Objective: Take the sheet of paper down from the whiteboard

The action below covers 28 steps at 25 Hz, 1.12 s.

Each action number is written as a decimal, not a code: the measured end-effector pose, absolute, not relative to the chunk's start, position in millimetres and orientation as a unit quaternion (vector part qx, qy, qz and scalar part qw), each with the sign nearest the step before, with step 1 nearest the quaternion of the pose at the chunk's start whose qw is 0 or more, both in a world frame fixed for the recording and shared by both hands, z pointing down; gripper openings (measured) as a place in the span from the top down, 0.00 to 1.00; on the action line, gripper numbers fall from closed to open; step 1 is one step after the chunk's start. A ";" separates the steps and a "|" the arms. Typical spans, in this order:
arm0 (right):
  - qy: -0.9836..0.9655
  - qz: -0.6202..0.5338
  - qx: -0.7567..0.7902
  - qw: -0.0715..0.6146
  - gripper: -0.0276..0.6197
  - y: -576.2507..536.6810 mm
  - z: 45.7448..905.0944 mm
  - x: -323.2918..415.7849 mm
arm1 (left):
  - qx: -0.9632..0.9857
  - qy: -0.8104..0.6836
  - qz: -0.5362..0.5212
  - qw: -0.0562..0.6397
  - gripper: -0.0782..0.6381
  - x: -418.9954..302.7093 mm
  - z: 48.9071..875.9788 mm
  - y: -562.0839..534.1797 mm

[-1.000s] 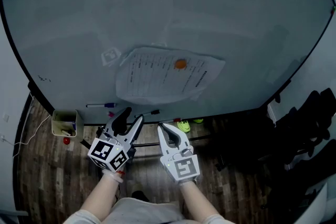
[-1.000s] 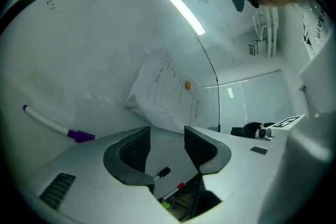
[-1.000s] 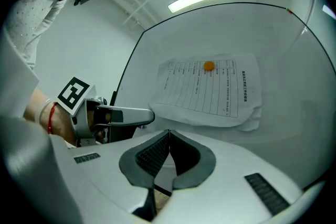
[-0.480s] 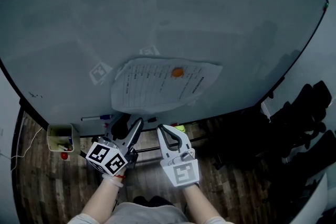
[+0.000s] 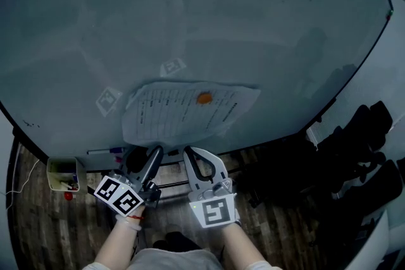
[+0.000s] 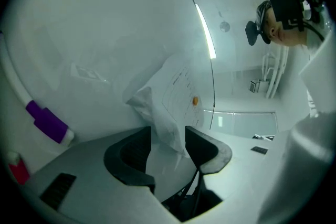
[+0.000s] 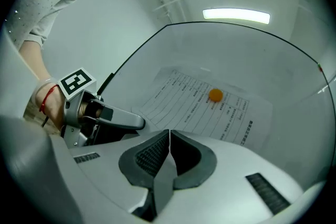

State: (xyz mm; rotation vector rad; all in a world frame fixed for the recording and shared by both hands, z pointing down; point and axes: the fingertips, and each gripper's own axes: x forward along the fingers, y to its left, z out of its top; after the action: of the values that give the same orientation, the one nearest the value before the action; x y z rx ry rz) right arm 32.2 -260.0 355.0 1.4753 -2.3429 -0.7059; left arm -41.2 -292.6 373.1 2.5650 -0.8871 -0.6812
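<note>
Head view: the sheet of paper [image 5: 183,112] hung on the whiteboard [image 5: 190,9] under an orange magnet [image 5: 203,98]; nothing was removed yet. Left gripper view: the left gripper [image 6: 168,139] had just been opening its jaws, which stood wide around the sheet's lower corner without pinching it. Right gripper view: the right gripper [image 7: 169,136] was closed and empty.

open whiteboard [image 5: 221,9] above the sheet [image 5: 171,116], orange magnet [image 5: 203,98] pinning it, markers [image 5: 104,151] along the ledge below

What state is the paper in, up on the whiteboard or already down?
Up: the sheet sits on the whiteboard under an orange magnet.
</note>
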 end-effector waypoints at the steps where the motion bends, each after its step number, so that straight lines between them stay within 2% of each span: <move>1: -0.810 -0.249 0.511 0.143 0.93 -262.3 351.2 34.0 | 0.904 -0.307 -0.243 0.173 0.59 -39.2 371.6 -293.0; 9: -0.779 -0.295 0.528 0.167 0.93 -278.9 320.0 47.4 | 0.903 -0.286 -0.259 0.190 0.61 -27.7 368.8 -296.0; 15: -0.731 -0.369 0.529 0.223 0.92 -283.4 291.5 53.1 | 0.900 -0.287 -0.266 0.192 0.69 -25.1 367.9 -299.3; 17: -0.714 -0.387 0.529 0.246 0.89 -285.2 285.1 55.2 | 0.900 -0.286 -0.269 0.191 0.76 -24.2 367.2 -299.3; 18: -0.704 -0.396 0.529 0.259 0.83 -286.4 282.4 56.3 | 0.899 -0.285 -0.271 0.192 0.77 -23.7 366.9 -299.2; 19: -0.694 -0.407 0.528 0.272 0.82 -287.5 279.7 57.4 | 0.899 -0.284 -0.274 0.193 0.78 -23.3 366.5 -299.1; 24: -0.649 -0.449 0.520 0.327 0.78 -293.7 266.7 61.0 | 0.897 -0.276 -0.286 0.196 0.86 -22.2 365.1 -299.2; 28: -0.621 -0.466 0.509 0.371 0.74 -300.4 262.7 62.9 | 0.897 -0.270 -0.290 0.198 0.87 -21.4 365.9 -298.6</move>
State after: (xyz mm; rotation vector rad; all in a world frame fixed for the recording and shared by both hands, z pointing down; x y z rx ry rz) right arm 62.9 -300.4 262.7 1.3057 -1.5940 -1.1953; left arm -21.4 -298.6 365.9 2.5099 -0.7555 -0.8104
